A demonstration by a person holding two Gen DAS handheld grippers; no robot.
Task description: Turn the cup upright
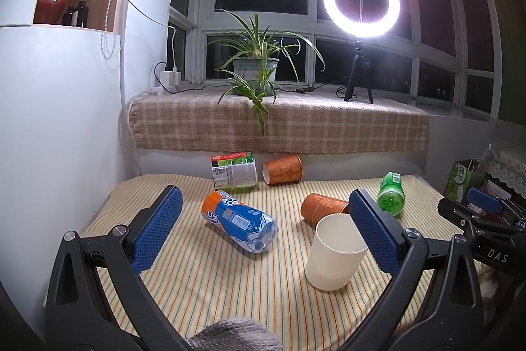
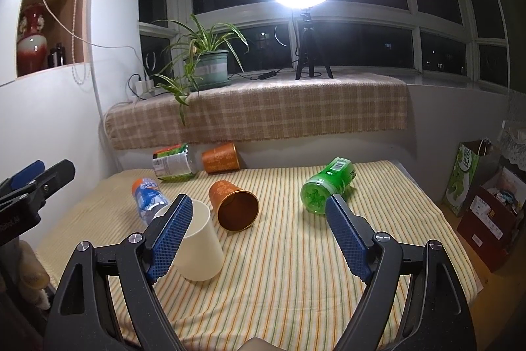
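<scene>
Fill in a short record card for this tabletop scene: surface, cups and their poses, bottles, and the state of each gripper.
surface: striped cloth over the table
cream cup: upright, mouth up
near orange cup: on its side, mouth facing the right wrist camera
far orange cup: on its side at the back edge
bottles: blue-label bottle, green bottle and green-label bottle, all lying down
left gripper: open, holding nothing
right gripper: open, holding nothing

cream cup [image 1: 335,252] crowded by orange cup [image 1: 323,206], blue bottle [image 1: 243,224]
</scene>
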